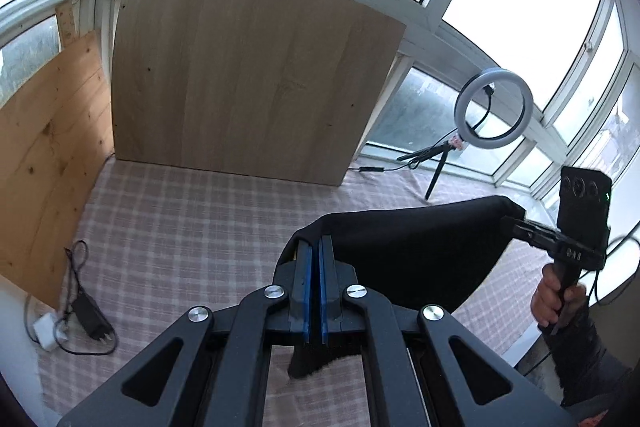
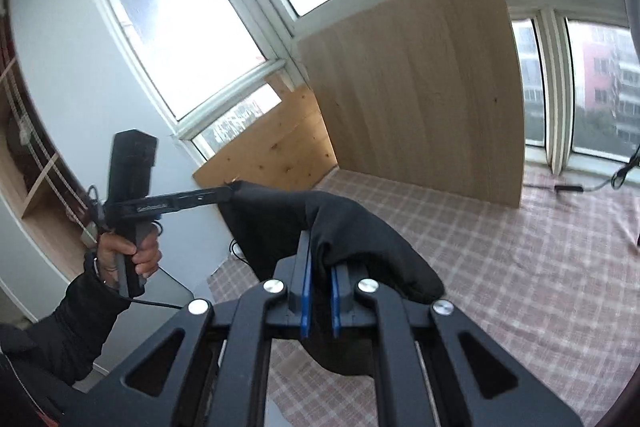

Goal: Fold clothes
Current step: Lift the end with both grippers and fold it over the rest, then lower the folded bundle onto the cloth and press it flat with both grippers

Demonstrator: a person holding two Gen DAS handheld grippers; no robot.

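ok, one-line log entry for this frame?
fold | left gripper shut on black garment | right gripper shut on it | lifted above plaid cloth

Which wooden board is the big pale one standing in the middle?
The pale board stands upright at the far edge of the checked cloth. The orange knotty board beside it, along the left side, is lower.

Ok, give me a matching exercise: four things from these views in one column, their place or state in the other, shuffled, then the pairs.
Things:
1. black garment
2. ring light
3. wooden board
4. black power adapter

Places or states:
A. lying on the checked cloth with its cables
B. leaning upright against the window
C. standing on a small tripod
D. held up between the left hand-held gripper and the right hand-held gripper

Pairs: 1-D, 2-C, 3-B, 4-A
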